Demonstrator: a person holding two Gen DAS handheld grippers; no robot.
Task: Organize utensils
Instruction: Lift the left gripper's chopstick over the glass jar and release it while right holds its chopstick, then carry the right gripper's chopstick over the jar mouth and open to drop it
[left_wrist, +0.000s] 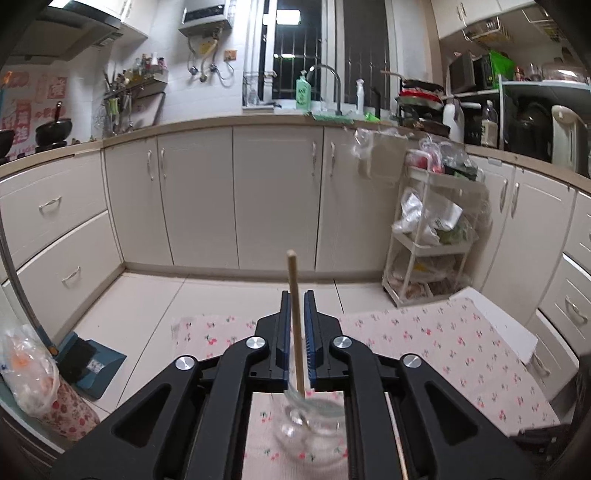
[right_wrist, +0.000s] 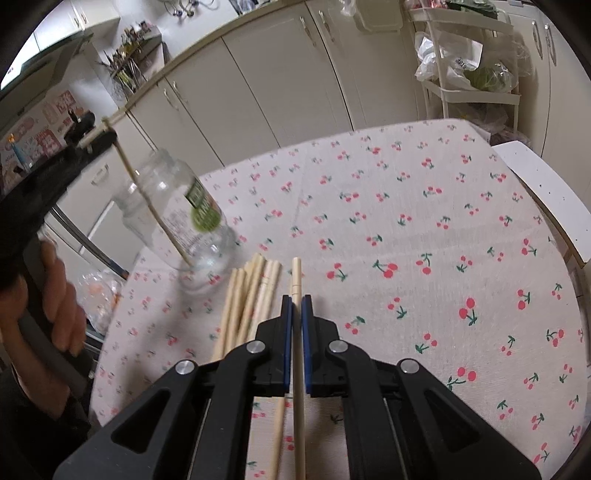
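Note:
My left gripper is shut on a wooden chopstick that stands upright, its lower end inside a clear glass jar below the fingers. In the right wrist view the same jar stands at the table's left edge with that chopstick leaning in it, held by the left gripper. My right gripper is shut on a pale chopstick just above the cloth. Several loose chopsticks lie bundled left of it, beside the jar.
The table has a cherry-print cloth and a white edge at the right. A white storage cart stands beyond the table. Kitchen cabinets line the back. A plastic bag hangs at the lower left.

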